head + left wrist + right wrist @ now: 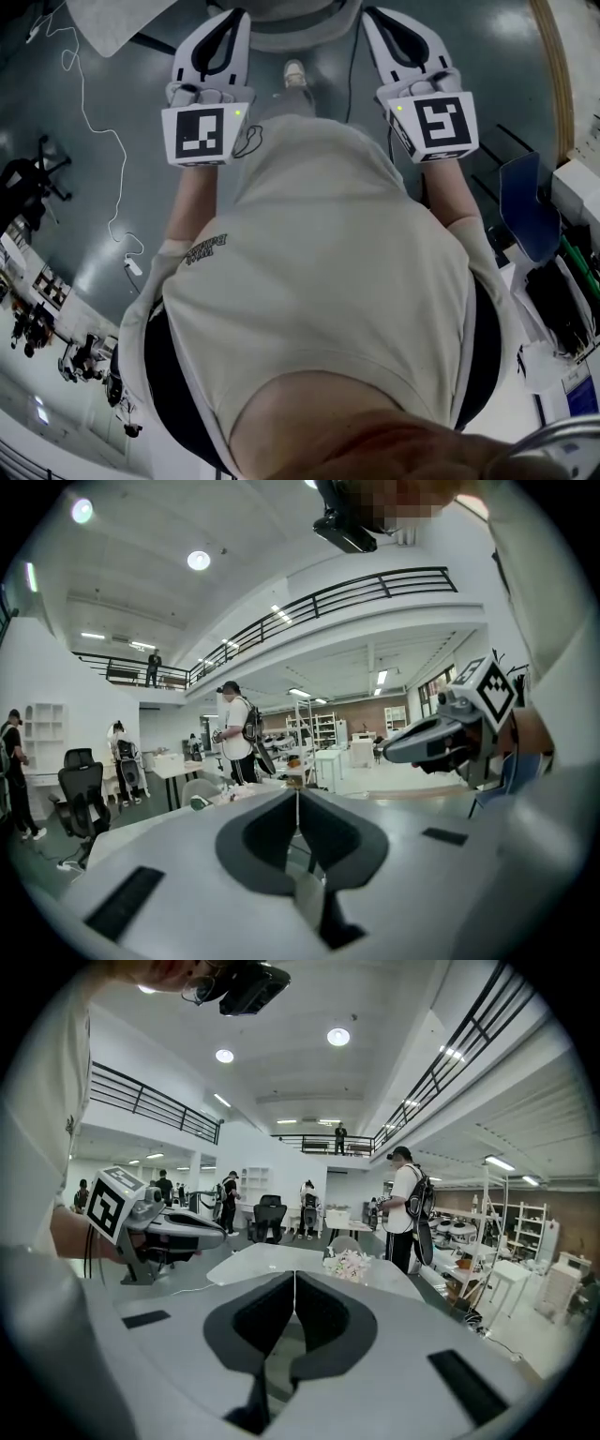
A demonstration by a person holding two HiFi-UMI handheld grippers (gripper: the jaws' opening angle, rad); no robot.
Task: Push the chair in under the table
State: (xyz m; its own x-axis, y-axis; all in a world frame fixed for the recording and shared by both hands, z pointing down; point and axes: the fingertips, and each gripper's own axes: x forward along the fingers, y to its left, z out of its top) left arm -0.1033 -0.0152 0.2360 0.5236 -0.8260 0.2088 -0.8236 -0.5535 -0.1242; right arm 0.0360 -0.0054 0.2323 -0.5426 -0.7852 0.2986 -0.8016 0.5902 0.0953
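Note:
Both grippers are held out ahead of the person's chest, side by side and apart. My left gripper (225, 23) (298, 794) is shut, with nothing between its jaws. The right gripper (389, 23) (294, 1274) is also shut and empty. Ahead of them stands a white table (272, 1262) (161, 817) with a bunch of pale flowers (352, 1265) on it. A grey chair (345, 1243) (200, 789) shows just past the table's far side. Neither gripper touches the chair or the table. Each gripper view shows the other gripper at its side.
A blue chair (525, 206) stands at the right and a white cable (94, 122) trails over the dark floor at the left. A person with a backpack (405, 1208) stands past the table. A black office chair (80, 794), more desks and shelving lie further off.

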